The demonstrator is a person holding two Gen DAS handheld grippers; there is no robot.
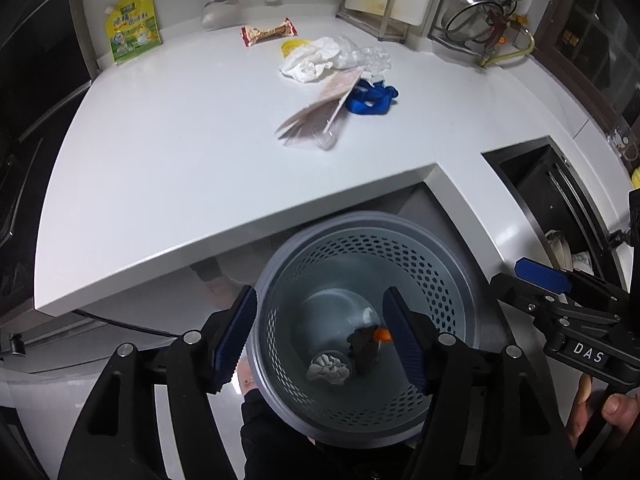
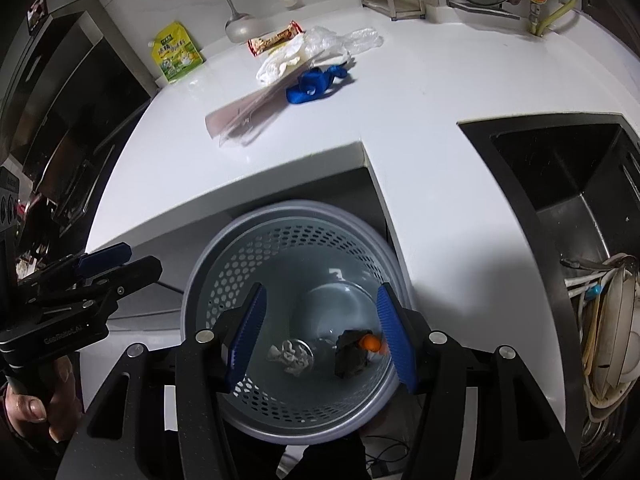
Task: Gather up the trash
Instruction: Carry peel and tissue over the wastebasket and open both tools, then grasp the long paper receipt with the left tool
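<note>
Both the left gripper (image 1: pixel 320 340) and right gripper (image 2: pixel 320 336) hang half open and empty over the grey perforated plastic bin (image 2: pixel 216 276) at the near counter edge, placed to drop trash straight in. A crumpled white paper wad (image 2: pixel 290 356) and dark scrap with orange bit (image 2: pixel 354 352) lie at its bottom. A crumpled white tissue (image 1: pixel 308 60), blue strap (image 1: pixel 372 98) and red-brown snack wrapper (image 1: pixel 268 34) wait far back on the white countertop (image 1: pixel 180 140).

Left gripper (image 1: pixel 320 340) open over the bin (image 1: pixel 460 292), crumpled paper (image 1: pixel 329 368) and dark scrap (image 1: pixel 362 346) at its bottom

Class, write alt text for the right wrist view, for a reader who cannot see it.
The open right gripper hangs over a grey perforated bin holding a crumpled tissue and dark scrap with orange. Beyond, wrappers, a white bag and a blue cloth lie on the white counter.
</note>
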